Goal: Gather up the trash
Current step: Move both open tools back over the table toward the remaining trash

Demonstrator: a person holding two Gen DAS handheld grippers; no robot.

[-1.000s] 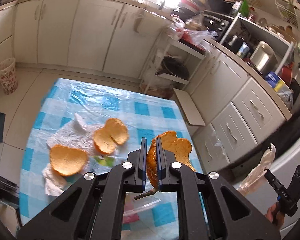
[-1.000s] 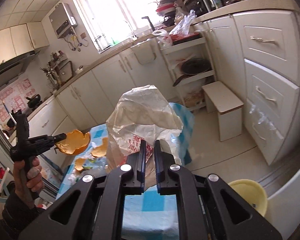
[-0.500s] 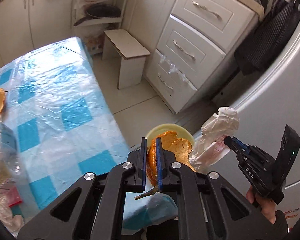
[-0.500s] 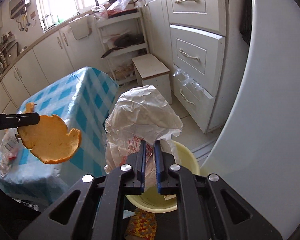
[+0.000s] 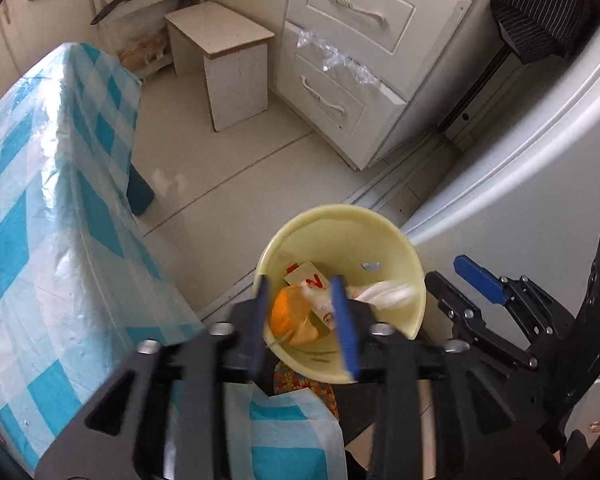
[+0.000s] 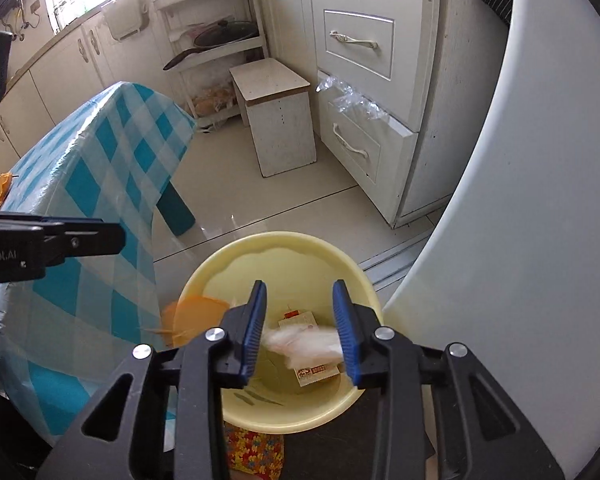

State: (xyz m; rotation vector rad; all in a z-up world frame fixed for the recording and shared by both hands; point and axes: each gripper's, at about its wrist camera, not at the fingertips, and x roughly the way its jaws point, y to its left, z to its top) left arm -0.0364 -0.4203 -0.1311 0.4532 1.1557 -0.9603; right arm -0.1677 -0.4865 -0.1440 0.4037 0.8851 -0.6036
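Note:
A pale yellow bin [image 5: 384,236] stands on the floor beside the table; it also shows in the right wrist view [image 6: 220,268]. My left gripper [image 5: 302,320] is open above the bin, and the orange peel [image 5: 288,314] is dropping into it. My right gripper [image 6: 300,330] is open above the bin, and the crumpled white bag [image 6: 304,342] is falling between its fingers. The peel [image 6: 192,314] shows at the bin's left rim in the right wrist view. Printed paper scraps [image 5: 306,276] lie in the bin.
The blue checked table [image 5: 40,220] is to the left of the bin. A white stool [image 6: 278,120], white drawers [image 6: 360,92] and a grey-white fridge door [image 6: 540,200] surround the bin. A floral cloth [image 6: 252,450] lies under the bin. More peel [image 6: 0,190] remains on the table.
Both grippers swung from the table to above the yellow bin and opened. The orange peel left my left gripper and the white bag left my right gripper; both are dropping into the bin.

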